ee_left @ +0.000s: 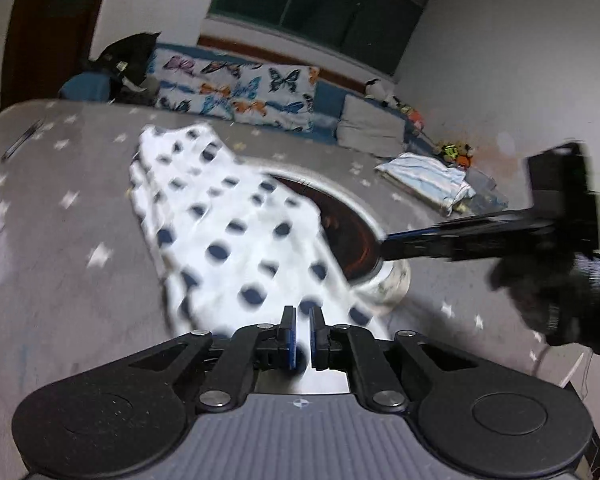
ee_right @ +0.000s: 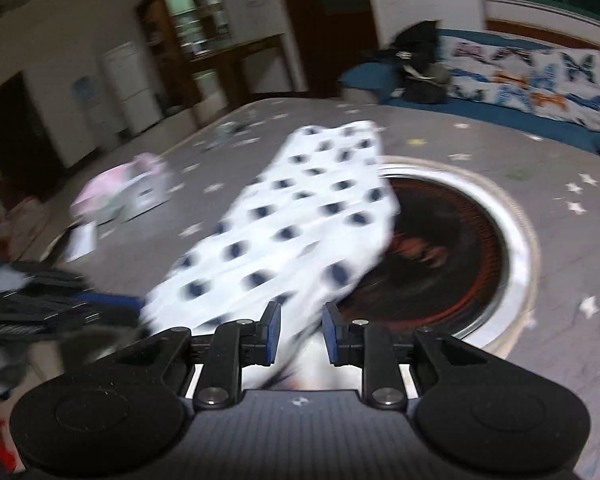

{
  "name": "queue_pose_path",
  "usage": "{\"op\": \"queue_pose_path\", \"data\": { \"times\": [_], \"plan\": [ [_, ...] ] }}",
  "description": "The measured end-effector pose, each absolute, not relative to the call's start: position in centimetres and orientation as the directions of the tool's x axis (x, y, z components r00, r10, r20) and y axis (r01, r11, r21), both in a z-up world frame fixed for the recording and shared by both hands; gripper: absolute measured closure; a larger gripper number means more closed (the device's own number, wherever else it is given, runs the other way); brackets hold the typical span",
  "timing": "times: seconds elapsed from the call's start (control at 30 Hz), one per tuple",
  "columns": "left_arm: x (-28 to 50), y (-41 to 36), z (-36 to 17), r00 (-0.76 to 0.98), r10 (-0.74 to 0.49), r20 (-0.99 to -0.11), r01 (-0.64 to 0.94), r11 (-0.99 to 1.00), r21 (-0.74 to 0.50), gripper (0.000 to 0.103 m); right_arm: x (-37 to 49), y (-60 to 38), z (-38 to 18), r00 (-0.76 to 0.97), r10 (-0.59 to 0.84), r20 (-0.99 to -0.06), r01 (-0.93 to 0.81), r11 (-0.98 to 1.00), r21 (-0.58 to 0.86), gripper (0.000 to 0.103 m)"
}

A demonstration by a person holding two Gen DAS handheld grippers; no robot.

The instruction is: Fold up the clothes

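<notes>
A grey star-printed table cover (ee_left: 52, 240) is spreading across the whole surface, and a round metal-rimmed burner recess (ee_right: 460, 240) is sitting near its middle, glowing reddish inside. Beyond the recess, a butterfly-print cushion (ee_left: 240, 96) is leaning along a blue sofa (ee_left: 328, 100), with a black bag (ee_left: 128, 60) slumping at the sofa's end. A folded pale blue striped cloth (ee_left: 428, 180) is lying off to one side of the recess (blurred, so details are unclear), and a pinkish pile (ee_right: 128, 188) is resting on the opposite side.
</notes>
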State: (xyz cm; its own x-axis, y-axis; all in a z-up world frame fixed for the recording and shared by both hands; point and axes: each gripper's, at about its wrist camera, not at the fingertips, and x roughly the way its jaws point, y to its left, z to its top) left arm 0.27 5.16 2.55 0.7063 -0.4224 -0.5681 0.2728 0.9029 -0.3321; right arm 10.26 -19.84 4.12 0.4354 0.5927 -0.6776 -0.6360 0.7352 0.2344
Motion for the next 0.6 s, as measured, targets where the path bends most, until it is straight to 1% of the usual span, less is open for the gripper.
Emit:
{"op": "queue_pose_path", "data": {
  "times": [0.1, 0.23, 0.4, 0.47, 0.6],
  "plan": [
    [2.5, 3.8, 3.1, 0.701, -0.434, -0.567, 0.301, 0.900, -0.316, 0.093, 13.5, -19.6, 2.9, 0.459, 0.561, -0.689, -0.601, 0.767, 0.224, 0.080],
    [6.2, 2.1, 2.7, 0.683, -0.443, -0.581, 0.320, 0.896, -0.307, 0.082, 16.4, -19.0, 1.2, 0.452, 0.542, -0.708, -0.580, 0.782, 0.228, 0.080],
    [9.9, 0.9, 1.4, 0.645, -0.478, -0.596, 0.342, 0.878, -0.333, 0.082, 18.3, -18.7, -0.1, 0.427, 0.554, -0.715, -0.572, 0.778, 0.261, 0.081],
    [11.0, 0.6, 0.9, 0.635, -0.489, -0.598, 0.347, 0.872, -0.345, 0.084, 18.6, -18.4, -0.4, 0.416, 0.562, -0.715, -0.578, 0.770, 0.268, 0.081],
    [12.7, 0.9, -0.4, 0.613, -0.505, -0.607, 0.333, 0.863, -0.381, 0.085, 19.3, -17.9, -0.4, 0.384, 0.611, -0.692, -0.598, 0.736, 0.318, 0.081]
  ]
}}
